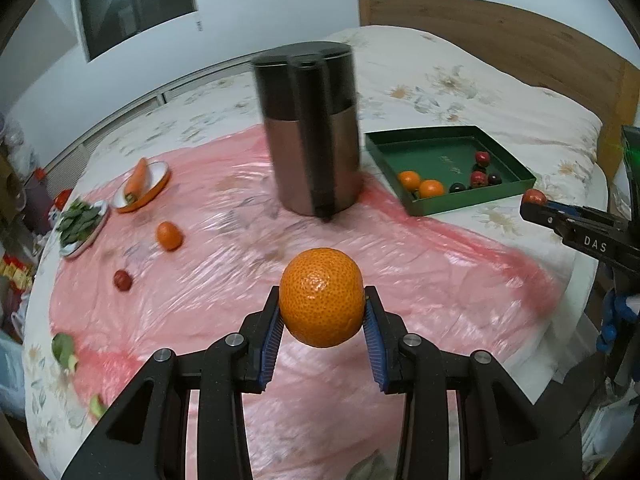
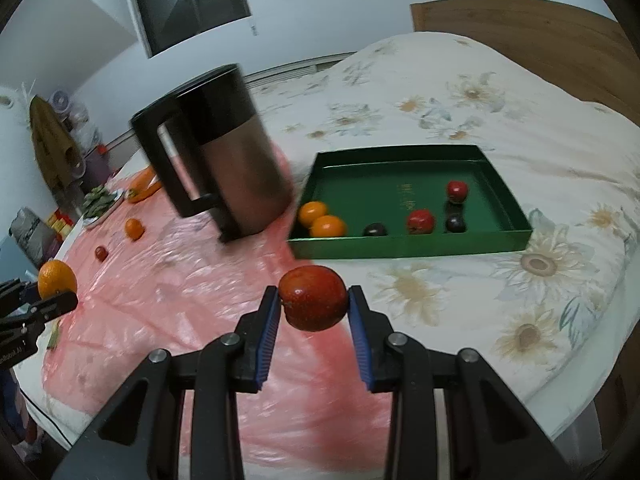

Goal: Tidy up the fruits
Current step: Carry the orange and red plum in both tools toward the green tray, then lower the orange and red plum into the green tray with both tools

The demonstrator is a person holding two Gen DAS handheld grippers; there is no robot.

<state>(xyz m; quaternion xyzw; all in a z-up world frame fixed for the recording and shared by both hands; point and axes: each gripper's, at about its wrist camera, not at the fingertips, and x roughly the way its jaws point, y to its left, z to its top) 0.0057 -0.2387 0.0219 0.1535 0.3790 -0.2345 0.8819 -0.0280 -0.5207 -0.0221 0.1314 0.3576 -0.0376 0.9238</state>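
Note:
My left gripper (image 1: 322,304) is shut on an orange (image 1: 321,297) and holds it above the pink plastic sheet (image 1: 400,264); it also shows at the left of the right wrist view (image 2: 56,294). My right gripper (image 2: 313,300) is shut on a red fruit (image 2: 313,297), in front of the green tray (image 2: 404,250). The tray (image 1: 424,146) holds two oranges (image 2: 322,220), two red fruits (image 2: 421,221) and two dark ones (image 2: 455,223). One loose orange (image 1: 169,235) and one small red fruit (image 1: 122,280) lie on the sheet at the left.
A tall metal kettle with black lid and handle (image 1: 312,132) stands mid-sheet, next to the tray. A bowl with a carrot (image 1: 140,184) and a plate of green leaves (image 1: 80,222) sit far left. Green vegetable pieces (image 1: 64,350) lie near the left edge. A wooden headboard (image 1: 500,40) is behind.

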